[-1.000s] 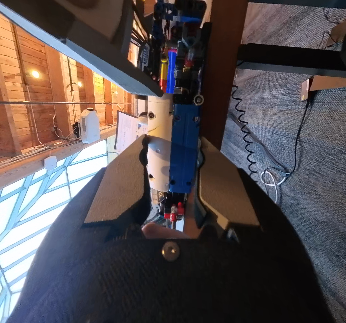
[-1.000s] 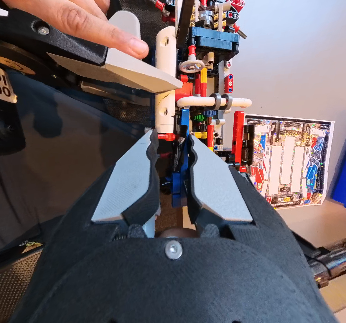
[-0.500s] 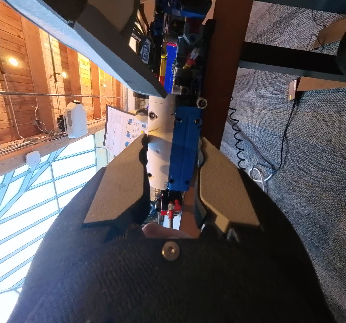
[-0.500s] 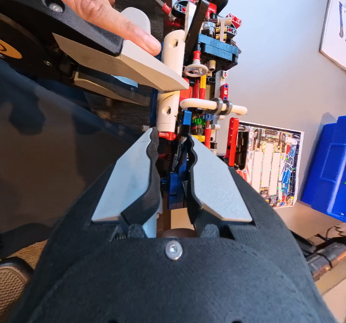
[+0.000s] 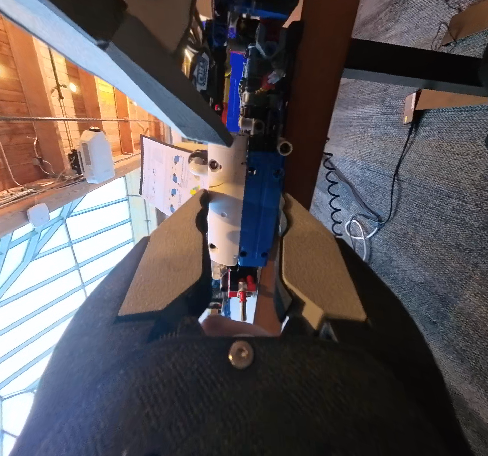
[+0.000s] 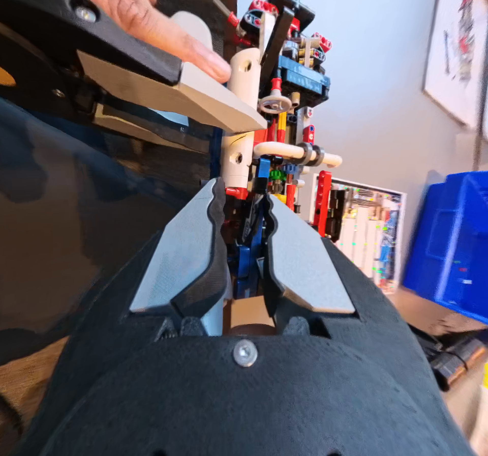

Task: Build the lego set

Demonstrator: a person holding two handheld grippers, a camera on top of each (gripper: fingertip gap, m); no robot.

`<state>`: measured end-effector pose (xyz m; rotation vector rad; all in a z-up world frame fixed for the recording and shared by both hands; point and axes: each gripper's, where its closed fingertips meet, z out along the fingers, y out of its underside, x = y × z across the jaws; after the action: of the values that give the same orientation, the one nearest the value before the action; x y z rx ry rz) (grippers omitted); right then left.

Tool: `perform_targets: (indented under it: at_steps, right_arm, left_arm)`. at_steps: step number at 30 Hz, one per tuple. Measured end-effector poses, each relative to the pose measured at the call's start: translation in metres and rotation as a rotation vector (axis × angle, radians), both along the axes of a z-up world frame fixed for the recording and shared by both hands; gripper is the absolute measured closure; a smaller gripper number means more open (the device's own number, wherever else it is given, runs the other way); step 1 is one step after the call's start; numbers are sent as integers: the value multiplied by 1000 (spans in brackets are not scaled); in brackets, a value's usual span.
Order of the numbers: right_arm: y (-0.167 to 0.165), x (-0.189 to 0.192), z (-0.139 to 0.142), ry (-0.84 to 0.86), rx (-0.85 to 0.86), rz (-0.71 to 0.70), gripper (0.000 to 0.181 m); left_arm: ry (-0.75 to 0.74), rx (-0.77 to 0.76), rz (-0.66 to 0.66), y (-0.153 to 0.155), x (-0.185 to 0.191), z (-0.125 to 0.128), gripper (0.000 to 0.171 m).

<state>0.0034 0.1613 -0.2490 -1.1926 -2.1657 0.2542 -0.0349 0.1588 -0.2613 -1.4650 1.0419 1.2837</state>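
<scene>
- The left gripper [image 5: 243, 228] clamps its fingers on the white and blue panels of the lego model [image 5: 244, 205], at frame centre in the left wrist view.
- The right gripper [image 6: 244, 221] has its fingers nearly closed on a blue-and-black part at the lower end of the lego model [image 6: 280, 115].
- A blue bin [image 6: 449, 245] stands at the right edge of the right wrist view; its contents cannot be seen.
- A printed sheet [image 6: 364, 232] leans against the grey wall [image 6: 369, 60].
- An instruction sheet [image 5: 169, 176] shows left of the model; grey carpet [image 5: 422, 179] with cables fills the right.

Right tool [image 6: 244, 221] clamps the lego model [image 6: 277, 126]; left tool [image 6: 224, 115] grips it.
</scene>
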Motion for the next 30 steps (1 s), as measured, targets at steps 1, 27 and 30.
perform_targets:
  at_steps: [1, 27, 30]
  right_arm:
    - [0, -1, -1, 6, 52, 17, 153]
    - [5, -7, 12, 101, -62, -38, 166]
    - [6, -5, 16, 107, -113, -62, 161]
  left_arm:
    - [3, 5, -1, 0, 0, -1, 121]
    - [-1, -11, -8, 4, 1, 1, 120]
    - [-3, -9, -5, 4, 0, 1, 120]
